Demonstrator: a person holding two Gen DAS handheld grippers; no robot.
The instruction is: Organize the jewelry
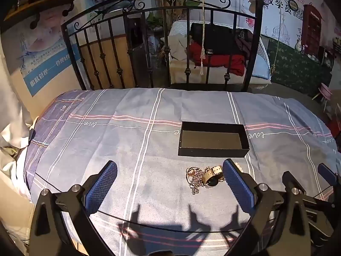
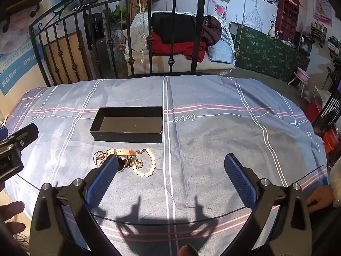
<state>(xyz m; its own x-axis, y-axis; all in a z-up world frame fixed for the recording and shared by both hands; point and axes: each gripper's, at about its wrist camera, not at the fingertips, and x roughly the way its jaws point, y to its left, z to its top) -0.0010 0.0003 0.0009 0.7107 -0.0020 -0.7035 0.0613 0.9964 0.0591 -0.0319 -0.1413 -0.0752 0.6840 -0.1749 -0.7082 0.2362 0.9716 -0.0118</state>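
Both of my claws are spread wide and hold nothing, hovering low over the bed [image 1: 127,140] with its blue plaid cover. Starting at the left, my left claw [image 1: 168,183] faces bare cover; its right finger sits just beside the jewelry and hides part of it. In the left wrist view I can make out a tangle of chains [image 1: 195,179] and a watch [image 1: 213,176] with a pale strap, heaped together just in front of the open black box [image 1: 213,139]. I judge the pile was set close to the box so each piece needs only a short carry. The box stands empty, so nothing is sorted yet. Further right, my right claw [image 2: 170,168] has its left finger over the watch end of the pile, while the white bead bracelet [image 2: 147,164] lies free between the fingers, probably the easiest first pick. Right of that, only cover.
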